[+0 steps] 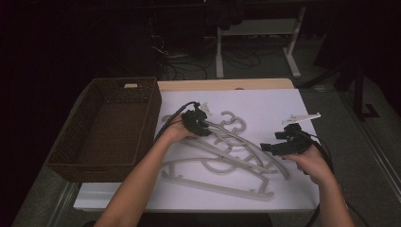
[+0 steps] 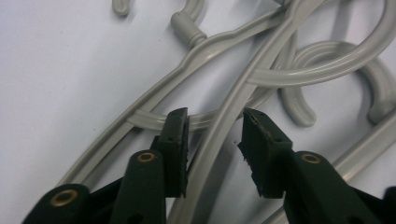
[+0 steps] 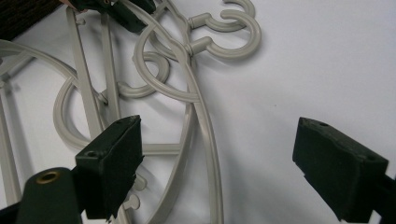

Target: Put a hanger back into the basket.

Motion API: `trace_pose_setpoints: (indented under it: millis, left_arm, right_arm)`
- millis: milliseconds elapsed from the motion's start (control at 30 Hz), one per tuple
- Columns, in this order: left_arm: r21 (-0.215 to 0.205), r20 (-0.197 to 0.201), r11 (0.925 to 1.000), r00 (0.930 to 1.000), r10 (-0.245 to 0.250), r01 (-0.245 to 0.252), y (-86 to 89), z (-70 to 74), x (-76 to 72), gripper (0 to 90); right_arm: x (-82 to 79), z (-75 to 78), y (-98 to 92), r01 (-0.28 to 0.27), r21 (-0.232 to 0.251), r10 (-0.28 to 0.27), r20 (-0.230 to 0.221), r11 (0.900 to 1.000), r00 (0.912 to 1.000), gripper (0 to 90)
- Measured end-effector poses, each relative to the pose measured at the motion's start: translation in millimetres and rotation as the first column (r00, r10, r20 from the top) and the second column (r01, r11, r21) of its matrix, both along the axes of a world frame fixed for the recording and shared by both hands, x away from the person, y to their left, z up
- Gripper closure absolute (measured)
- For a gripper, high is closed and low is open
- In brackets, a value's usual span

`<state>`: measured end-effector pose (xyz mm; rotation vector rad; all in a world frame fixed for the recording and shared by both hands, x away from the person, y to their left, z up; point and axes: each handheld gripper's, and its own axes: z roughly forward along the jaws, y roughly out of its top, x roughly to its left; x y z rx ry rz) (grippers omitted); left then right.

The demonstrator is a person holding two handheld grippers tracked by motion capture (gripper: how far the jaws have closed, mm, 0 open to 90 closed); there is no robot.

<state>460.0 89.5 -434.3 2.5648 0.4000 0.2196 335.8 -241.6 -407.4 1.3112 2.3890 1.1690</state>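
Step judged: one hanger [image 2: 219,135] to be singled out of tangled pile, near table's left edge by basket [image 1: 101,127]. Only that arm to be clamped, neighbours left free, lift kept slow. Left gripper [image 2: 215,140] part-closed, hanger arm between jaws, pads not yet pressing. Right gripper [image 3: 217,158] wide open, nothing held, over pile's right end.

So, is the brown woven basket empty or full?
Empty: the high view shows the basket with only its bare woven bottom; the hangers lie outside it.
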Motion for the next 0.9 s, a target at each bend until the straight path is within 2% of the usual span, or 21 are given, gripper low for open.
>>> trace_pose_setpoints:
  millis: [233, 333, 433, 533, 700, 900]
  left_arm:
    - [0.042, 0.029, 0.9982, 0.9986, -0.045, 0.044, -1.1, -0.4, -3.8, 71.5]
    - [0.063, 0.032, 0.9950, 0.9964, -0.079, 0.077, -1.9, 0.1, -6.9, 75.2]
    - [0.067, 0.025, 0.9932, 0.9950, -0.097, 0.095, -3.0, -0.1, -9.9, 81.3]
    - [0.060, 0.024, 0.9948, 0.9962, -0.084, 0.082, -2.9, -0.2, -12.0, 82.0]
    - [0.019, 0.011, 0.9982, 0.9983, -0.058, 0.057, 1.4, 2.6, -14.3, 82.4]
    - [-0.016, 0.002, 0.9999, 1.0000, -0.003, 0.003, 5.1, 14.3, -17.3, 82.7]
  right_arm:
    - [0.3, 0.1, 0.6, -0.001, -0.001, 0.001, 0.004, 1.000, 1.0000, 15.5]
    - [0.4, 0.4, 0.5, -0.001, 0.001, 0.001, 0.006, 1.000, 1.0000, 15.5]
    - [0.3, 1.2, 0.5, 0.000, 0.005, 0.000, 0.007, 1.000, 1.0000, 15.5]
    - [0.0, 2.3, 0.6, 0.001, 0.007, -0.001, 0.009, 1.000, 1.0000, 15.6]
    - [-0.5, 4.0, 0.2, -0.001, 0.012, 0.001, 0.017, 1.000, 0.9999, 15.6]
    - [-1.8, 7.1, 2.8, -0.013, 0.013, 0.013, 0.028, 1.000, 0.9995, 15.5]
